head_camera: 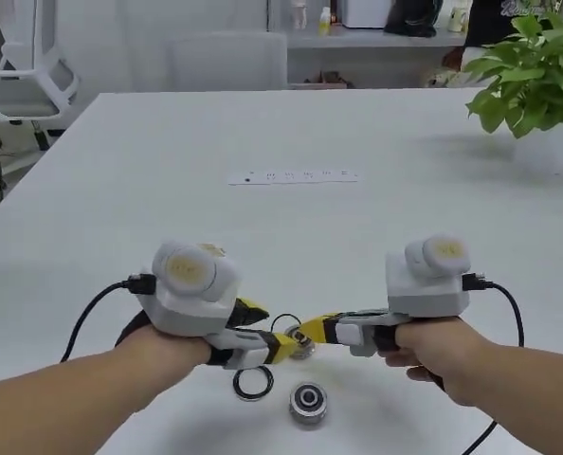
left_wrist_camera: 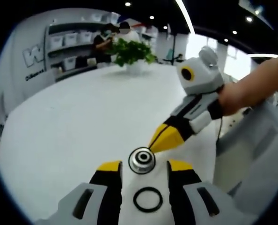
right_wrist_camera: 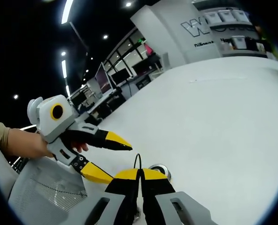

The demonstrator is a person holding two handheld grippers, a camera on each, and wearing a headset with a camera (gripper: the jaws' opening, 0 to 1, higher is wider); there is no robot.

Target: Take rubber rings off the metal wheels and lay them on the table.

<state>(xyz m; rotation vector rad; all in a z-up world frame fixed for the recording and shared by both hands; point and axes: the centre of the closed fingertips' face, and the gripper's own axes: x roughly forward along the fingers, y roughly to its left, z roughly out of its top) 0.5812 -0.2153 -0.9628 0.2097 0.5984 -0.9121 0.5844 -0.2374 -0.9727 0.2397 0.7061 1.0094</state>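
Note:
A small metal wheel [head_camera: 301,345] sits on the white table [head_camera: 291,237] between the tips of my two grippers. My left gripper [head_camera: 270,329] is open, and the wheel [left_wrist_camera: 142,160] lies between its yellow jaw tips without clear contact. From the right, my right gripper [head_camera: 302,333] meets the wheel; it is shut on a thin black rubber ring [right_wrist_camera: 138,161] that loops up from its tips [head_camera: 285,322]. A loose black ring [head_camera: 252,383] lies flat on the table, and it also lies between the left jaws [left_wrist_camera: 148,199]. A second wheel [head_camera: 308,401] stands nearer me.
A white power strip [head_camera: 293,176] lies mid-table. A potted plant [head_camera: 533,71] stands at the far right corner. An office chair [head_camera: 30,66] is beyond the table's left edge. Black cables [head_camera: 92,313] trail from both grippers.

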